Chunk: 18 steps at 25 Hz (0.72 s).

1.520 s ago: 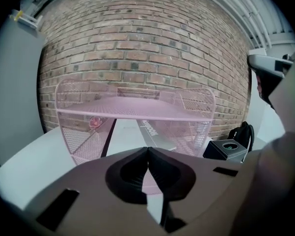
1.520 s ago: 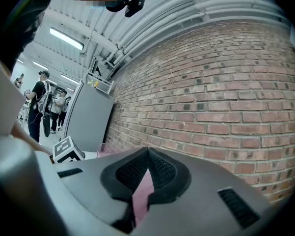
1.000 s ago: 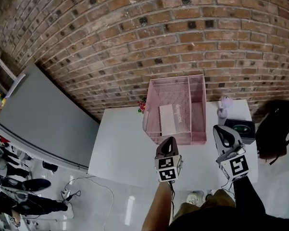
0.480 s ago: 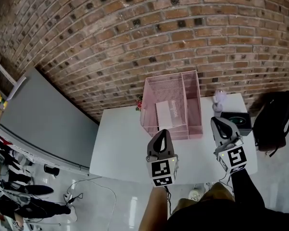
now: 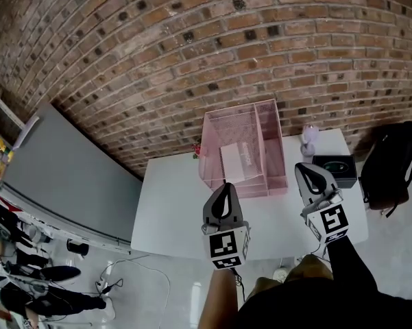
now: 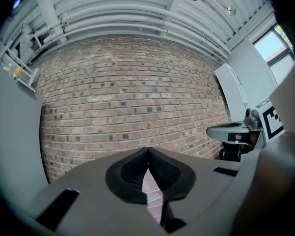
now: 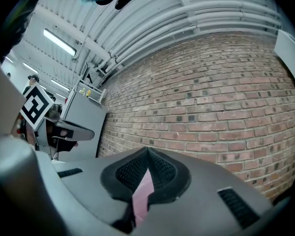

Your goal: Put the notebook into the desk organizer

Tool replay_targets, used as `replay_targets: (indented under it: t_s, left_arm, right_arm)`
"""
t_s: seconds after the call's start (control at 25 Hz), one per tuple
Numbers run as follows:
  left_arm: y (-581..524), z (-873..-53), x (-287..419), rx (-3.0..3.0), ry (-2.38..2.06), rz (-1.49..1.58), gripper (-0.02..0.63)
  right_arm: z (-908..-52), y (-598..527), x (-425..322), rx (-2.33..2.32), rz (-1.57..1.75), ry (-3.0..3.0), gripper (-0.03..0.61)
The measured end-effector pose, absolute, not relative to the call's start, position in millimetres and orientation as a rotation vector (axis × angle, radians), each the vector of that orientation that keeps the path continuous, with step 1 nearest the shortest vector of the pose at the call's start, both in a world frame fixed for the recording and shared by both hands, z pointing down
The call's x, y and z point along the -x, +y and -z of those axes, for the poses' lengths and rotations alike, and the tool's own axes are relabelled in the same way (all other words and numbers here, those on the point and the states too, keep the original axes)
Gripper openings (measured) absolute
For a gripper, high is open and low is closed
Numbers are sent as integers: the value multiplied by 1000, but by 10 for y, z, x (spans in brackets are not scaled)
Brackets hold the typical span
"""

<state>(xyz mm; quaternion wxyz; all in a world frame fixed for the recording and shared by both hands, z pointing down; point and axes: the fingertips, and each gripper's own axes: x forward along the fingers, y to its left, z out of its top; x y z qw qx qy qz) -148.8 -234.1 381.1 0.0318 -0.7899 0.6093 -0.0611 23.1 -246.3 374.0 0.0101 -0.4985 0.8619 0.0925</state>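
Observation:
The pink mesh desk organizer point(image 5: 271, 146) stands on the white table point(image 5: 171, 211) against the brick wall. A white notebook point(image 5: 236, 163) lies in its wide left compartment. My left gripper point(image 5: 224, 186) hovers at the organizer's front edge, shut with nothing in it; its own view shows the jaws point(image 6: 147, 151) meeting at the tips. My right gripper point(image 5: 303, 167) is off the organizer's front right corner, also shut and empty, its jaws point(image 7: 147, 151) closed together. Each gripper view points at the brick wall, with a sliver of pink below the tips.
A black box point(image 5: 337, 171) with a green item on it and a small pale figure point(image 5: 308, 140) sit at the table's right end. A black bag point(image 5: 391, 163) lies beyond that end. A grey cabinet point(image 5: 62, 170) stands left of the table.
The head view has shifted a little. Both grippers stay shut and empty in front of the organizer; the left one has drifted slightly left. The notebook has not moved.

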Motion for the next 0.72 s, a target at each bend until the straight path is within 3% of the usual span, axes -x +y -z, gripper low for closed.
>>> replay_targets:
  t_s: [0.72]
  left_arm:
    - [-2334,-3756,1507,2402,1882,192,15]
  right_arm:
    - [-3732,-2460,-168,1551,-334,2746,20]
